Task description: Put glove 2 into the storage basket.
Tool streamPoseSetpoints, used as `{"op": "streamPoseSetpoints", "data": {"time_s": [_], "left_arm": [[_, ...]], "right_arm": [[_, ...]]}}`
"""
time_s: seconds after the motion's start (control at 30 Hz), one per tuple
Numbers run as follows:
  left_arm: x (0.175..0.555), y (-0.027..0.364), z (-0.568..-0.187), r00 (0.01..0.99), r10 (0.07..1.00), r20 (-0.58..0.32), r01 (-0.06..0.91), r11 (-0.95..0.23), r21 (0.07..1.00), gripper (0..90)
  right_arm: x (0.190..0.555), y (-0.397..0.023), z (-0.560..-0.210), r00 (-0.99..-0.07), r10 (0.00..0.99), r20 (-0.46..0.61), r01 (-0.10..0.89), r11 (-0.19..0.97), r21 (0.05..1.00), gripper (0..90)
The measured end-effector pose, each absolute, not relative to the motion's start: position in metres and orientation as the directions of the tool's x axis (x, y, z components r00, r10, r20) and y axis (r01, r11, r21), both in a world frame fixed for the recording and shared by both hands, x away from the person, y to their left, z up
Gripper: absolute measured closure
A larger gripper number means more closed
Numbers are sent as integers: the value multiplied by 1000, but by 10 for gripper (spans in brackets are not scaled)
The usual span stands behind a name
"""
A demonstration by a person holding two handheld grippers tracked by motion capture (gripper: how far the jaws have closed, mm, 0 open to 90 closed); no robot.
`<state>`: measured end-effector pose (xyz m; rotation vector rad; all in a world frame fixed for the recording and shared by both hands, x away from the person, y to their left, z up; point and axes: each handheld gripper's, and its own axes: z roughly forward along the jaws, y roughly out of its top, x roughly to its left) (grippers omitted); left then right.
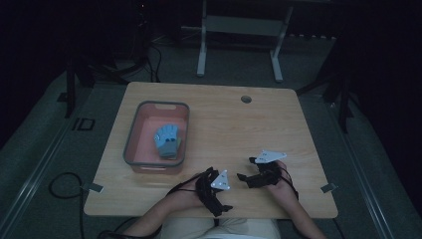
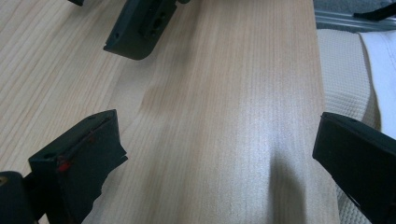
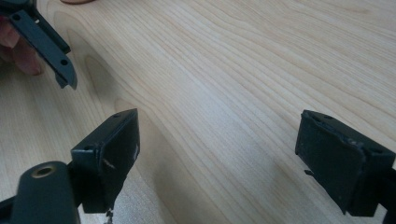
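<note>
Dim room, pale wooden worktop (image 1: 234, 119). I have both sets of jaws spread and empty near its front edge; the blue glove (image 1: 166, 141) lies in the pink bin (image 1: 130, 144), well apart. Reaching there, I risk knocking the rim.

A pale blue glove (image 1: 166, 140) with darker patches near its cuff lies flat inside a grey-rimmed tray (image 1: 130, 138) with a pinkish floor. It rests toward the tray's right wall, its fingers pointing away from the person, slightly spread. The tray sits on the left half of the wooden tabletop (image 1: 234, 129), near the front edge.
</note>
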<state>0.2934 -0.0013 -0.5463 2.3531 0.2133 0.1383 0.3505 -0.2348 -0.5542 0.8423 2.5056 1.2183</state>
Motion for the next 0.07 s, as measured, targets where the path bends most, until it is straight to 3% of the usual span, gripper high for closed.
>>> {"op": "streamPoseSetpoints", "data": {"time_s": [0.07], "left_arm": [[294, -1, -546, 980, 198, 34, 116, -695, 710, 11]], "right_arm": [[350, -235, -554, -808, 588, 41, 395, 488, 778, 139]]}}
